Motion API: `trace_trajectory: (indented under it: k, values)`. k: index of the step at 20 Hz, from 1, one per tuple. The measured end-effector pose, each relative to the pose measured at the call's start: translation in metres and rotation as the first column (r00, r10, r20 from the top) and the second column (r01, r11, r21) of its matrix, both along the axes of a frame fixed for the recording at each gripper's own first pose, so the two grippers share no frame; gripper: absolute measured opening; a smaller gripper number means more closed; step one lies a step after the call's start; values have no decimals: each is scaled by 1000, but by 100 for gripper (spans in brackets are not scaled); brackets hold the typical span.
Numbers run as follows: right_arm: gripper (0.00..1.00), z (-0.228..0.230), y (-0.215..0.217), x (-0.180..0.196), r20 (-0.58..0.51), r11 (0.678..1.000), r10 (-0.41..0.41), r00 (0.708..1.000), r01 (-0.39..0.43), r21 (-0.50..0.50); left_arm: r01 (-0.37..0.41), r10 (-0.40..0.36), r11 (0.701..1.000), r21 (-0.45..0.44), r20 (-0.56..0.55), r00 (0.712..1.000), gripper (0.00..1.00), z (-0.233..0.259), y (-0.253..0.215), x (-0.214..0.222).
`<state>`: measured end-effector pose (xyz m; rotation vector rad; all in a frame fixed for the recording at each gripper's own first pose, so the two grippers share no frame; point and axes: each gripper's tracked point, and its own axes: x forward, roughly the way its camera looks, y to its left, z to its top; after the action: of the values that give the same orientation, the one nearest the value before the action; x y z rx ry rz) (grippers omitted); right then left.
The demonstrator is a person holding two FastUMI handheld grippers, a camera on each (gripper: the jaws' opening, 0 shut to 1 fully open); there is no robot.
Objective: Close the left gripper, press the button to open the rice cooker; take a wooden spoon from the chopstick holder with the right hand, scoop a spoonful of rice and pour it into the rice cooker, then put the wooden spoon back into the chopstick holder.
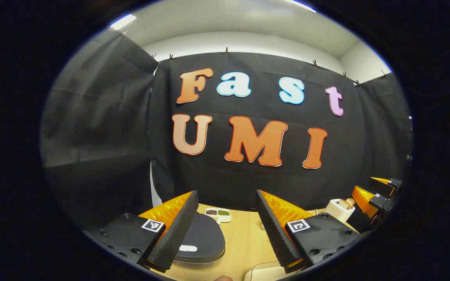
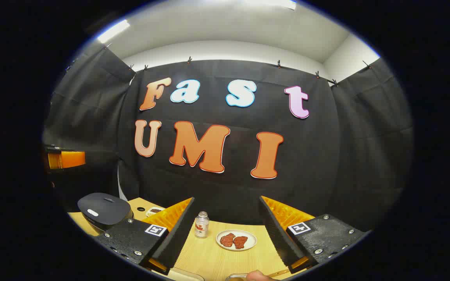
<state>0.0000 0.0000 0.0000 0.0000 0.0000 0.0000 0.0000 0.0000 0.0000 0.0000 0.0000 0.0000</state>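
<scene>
Both grippers raised above the wooden table (image 1: 244,242), neither touching anything.

Left gripper (image 1: 225,230): jaws spread wide, nothing between them. Task calls for them pressed together before the button press, so that first step is not yet done.

Rice cooker (image 1: 203,238): dark lid down and flat, sitting on the table just below and ahead of the left gripper, partly behind its left finger. A pale oval patch on the lid's near edge is probably the release button; cannot confirm. Right gripper view shows the same cooker (image 2: 104,210) at far left, lid shut.

Right gripper (image 2: 227,230): jaws spread, empty. Ahead of it a small bottle (image 2: 201,224) and a white plate (image 2: 236,239) with two reddish-brown pieces.

Pale holder (image 1: 340,210) with wooden tips sticking out stands at right in the left gripper view, near the other gripper; likely the chopstick holder, spoon not distinguishable. A divided white dish (image 1: 218,214) sits behind the cooker; contents too small to tell, rice not identified.

Progress, as judged: nothing completed. Remaining: close left, press, open lid, fetch spoon, scoop, pour, return spoon
</scene>
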Motion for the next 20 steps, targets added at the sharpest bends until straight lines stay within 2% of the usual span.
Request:
trace_trajectory:
  k: [2, 4, 5, 6, 11, 12, 13, 15, 16, 18, 19, 20]
  values:
    - [97, -10, 5, -3, -16, 998, 61, 998, -60, 21, -8, 8, 1000, -18, -2, 1000, 99, 1, -13, 2]
    - [97, -10, -11, -5, -31, 999, 50, 998, -50, 9, 2, -2, 998, -62, 4, 1000, 98, 6, -33, 6]
    - [100, -9, -20, -5, -27, 999, 37, 999, -37, -1, 26, -25, 997, -68, 11, 1000, 99, 8, -45, 8]
    - [97, -6, -27, -7, -21, 1000, 23, 1000, -23, -5, 42, -41, 997, -58, 12, 999, 99, 11, -51, 10]
    - [97, 1, -38, -9, -8, 999, -3, 1000, 4, 32, 67, -67, 998, 7, 19, 998, 98, 19, -63, 10]
    - [100, 1, -36, -9, -7, 999, -1, 1000, 2, 49, 73, -74, 997, 26, 26, 997, 98, 19, -65, 9]
    - [96, 2, -37, -8, -4, 998, -7, 1000, 7, 58, 67, -69, 996, 53, 33, 997, 98, 19, -64, 9]
    - [100, 2, -40, -6, -5, 998, -20, 1000, 20, 61, 65, -68, 994, 91, 35, 997, 97, 20, -61, 11]
    - [96, 0, -41, -6, -10, 998, -24, 1000, 24, 59, 57, -60, 993, 100, 28, 998, 99, 20, -57, 14]
    - [96, -4, -46, -5, -20, 998, -43, 999, 44, 53, 25, -25, 995, 102, -2, 1000, 79, 15, -40, 21]
    - [100, -4, -48, -6, -23, 997, -51, 998, 52, 54, 19, -17, 995, 96, -22, 1000, 69, 11, -35, 26]
    - [97, -4, -49, -7, -27, 997, -59, 998, 60, 57, -1, 5, 996, 91, -43, 999, 58, 9, -27, 29]
